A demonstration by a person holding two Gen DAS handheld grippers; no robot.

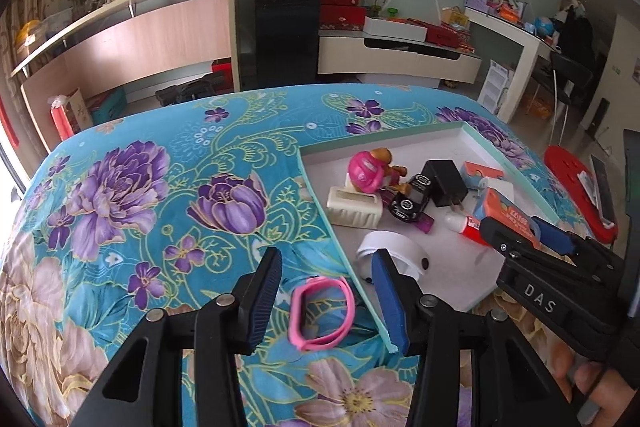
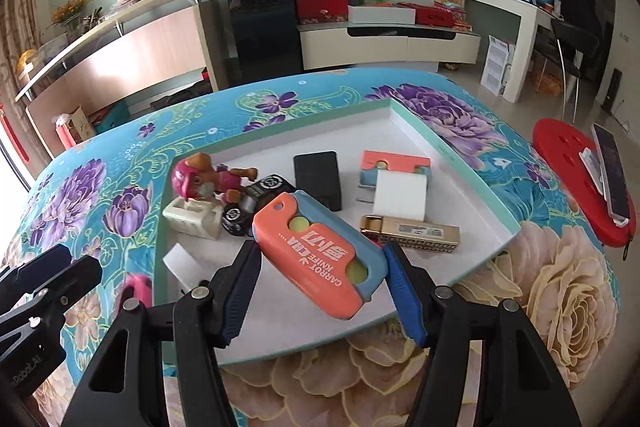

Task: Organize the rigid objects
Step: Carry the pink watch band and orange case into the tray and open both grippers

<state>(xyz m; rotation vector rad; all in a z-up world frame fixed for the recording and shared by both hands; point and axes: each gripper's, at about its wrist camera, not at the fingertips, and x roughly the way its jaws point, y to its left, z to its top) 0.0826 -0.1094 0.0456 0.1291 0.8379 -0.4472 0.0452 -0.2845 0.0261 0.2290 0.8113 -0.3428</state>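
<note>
A pink wristband (image 1: 322, 311) lies on the flowered cloth, just outside the left rim of a white tray (image 1: 320, 195). My left gripper (image 1: 327, 254) hovers over the band, open, with the band between its fingers and touching neither. My right gripper (image 2: 320, 247) is shut on an orange and blue carrot knife toy (image 2: 320, 259), tilted above the tray's (image 2: 460, 163) near part. In the left wrist view the right gripper (image 1: 516, 231) is seen over the tray's right side. Inside the tray lie a pink pup figure (image 2: 196, 175), a black toy car (image 2: 256, 199) and a black charger (image 2: 318, 179).
The tray also holds a white charger (image 2: 400, 195), a gold box (image 2: 412, 233), a cream holder (image 1: 354, 207) and a white band (image 1: 394, 255). A red stool (image 2: 568, 163) with a phone (image 2: 612, 175) stands to the right. A hand (image 1: 592, 387) grips the right tool.
</note>
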